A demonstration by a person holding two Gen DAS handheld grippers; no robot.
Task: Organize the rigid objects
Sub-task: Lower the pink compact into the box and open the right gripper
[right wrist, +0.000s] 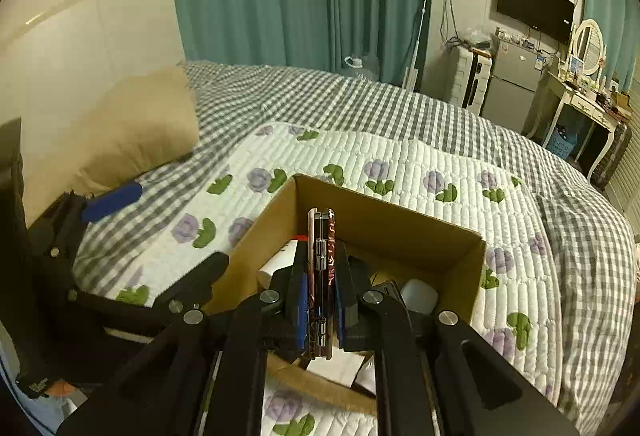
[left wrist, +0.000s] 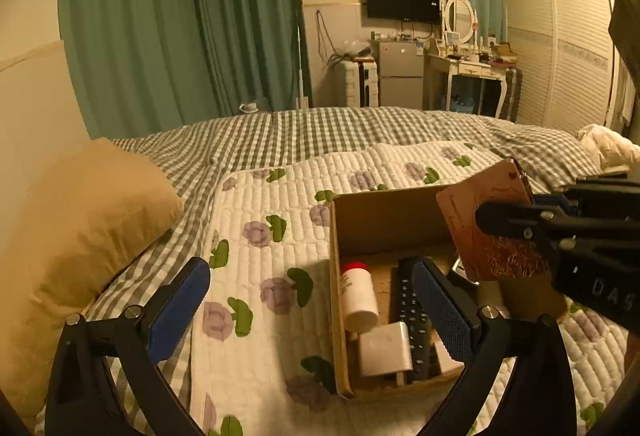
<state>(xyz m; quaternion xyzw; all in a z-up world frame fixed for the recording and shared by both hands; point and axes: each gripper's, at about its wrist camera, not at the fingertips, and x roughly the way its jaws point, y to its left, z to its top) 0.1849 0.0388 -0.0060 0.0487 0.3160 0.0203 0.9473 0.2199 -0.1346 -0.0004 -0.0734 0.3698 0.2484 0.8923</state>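
A cardboard box [left wrist: 384, 220] sits on the floral quilt [left wrist: 280, 316]. Inside lie a white bottle with a red cap [left wrist: 358, 296], a black remote [left wrist: 412, 320] and a white adapter [left wrist: 385, 350]. My right gripper [right wrist: 320, 296] is shut on a flat reddish-brown hinged case [right wrist: 320, 276], held on edge above the box [right wrist: 384, 232]; the case [left wrist: 492, 224] also shows in the left wrist view, gripped at the box's right side. My left gripper [left wrist: 312, 312] is open and empty, low at the box's near left wall, with one finger over the box.
A tan pillow [left wrist: 84, 228] lies at the left by the headboard. The checkered bedspread [left wrist: 320, 136] stretches beyond the quilt. A white bundle [left wrist: 608, 148] lies at the bed's far right. A fridge, dresser and wardrobe stand across the room.
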